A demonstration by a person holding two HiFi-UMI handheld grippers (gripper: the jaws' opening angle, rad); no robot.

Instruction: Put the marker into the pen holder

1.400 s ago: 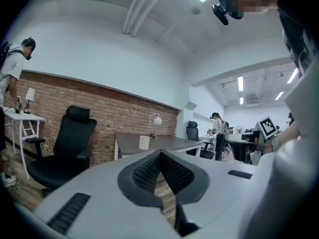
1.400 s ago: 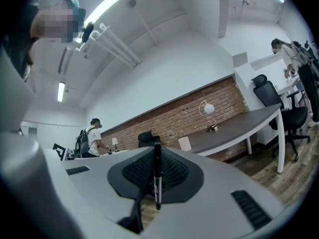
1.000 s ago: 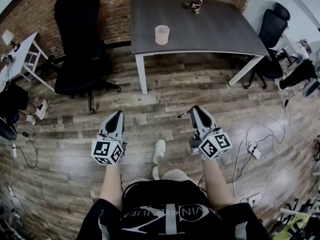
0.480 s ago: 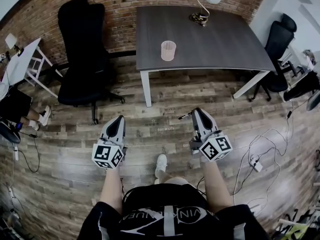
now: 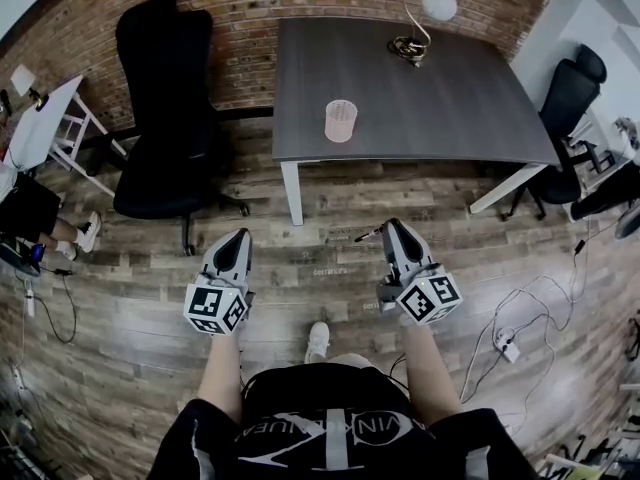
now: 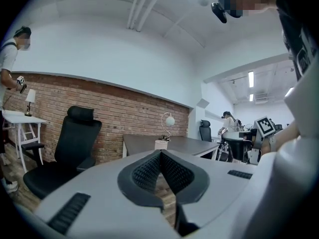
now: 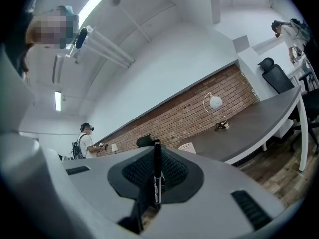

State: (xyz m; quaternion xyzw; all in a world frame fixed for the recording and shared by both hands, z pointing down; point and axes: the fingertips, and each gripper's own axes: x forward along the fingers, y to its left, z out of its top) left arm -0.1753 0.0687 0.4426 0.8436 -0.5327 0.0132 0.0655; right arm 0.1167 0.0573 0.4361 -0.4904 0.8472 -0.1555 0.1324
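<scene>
A pink mesh pen holder point(image 5: 341, 121) stands near the front edge of the dark grey table point(image 5: 460, 108). It also shows small in the left gripper view point(image 6: 160, 144) and the right gripper view point(image 7: 187, 147). My right gripper point(image 5: 393, 225) hangs over the wooden floor, short of the table. It is shut on a black marker point(image 7: 157, 176), which stands upright across the jaws point(image 7: 156, 152). In the head view the marker's tip point(image 5: 366, 234) pokes out to the left. My left gripper point(image 5: 238, 234) is level with it, shut and empty point(image 6: 160, 156).
A black office chair point(image 5: 165, 118) stands left of the table, and a globe desk lamp point(image 5: 425, 23) sits at the table's far side. More chairs point(image 5: 570, 98) are at the right. Cables and a power strip point(image 5: 505, 348) lie on the floor. A white side table point(image 5: 40, 118) is far left.
The table and pen holder have slid lower and slightly right in the head view as the person steps toward them. Both grippers keep their pose, and the marker stays held.
</scene>
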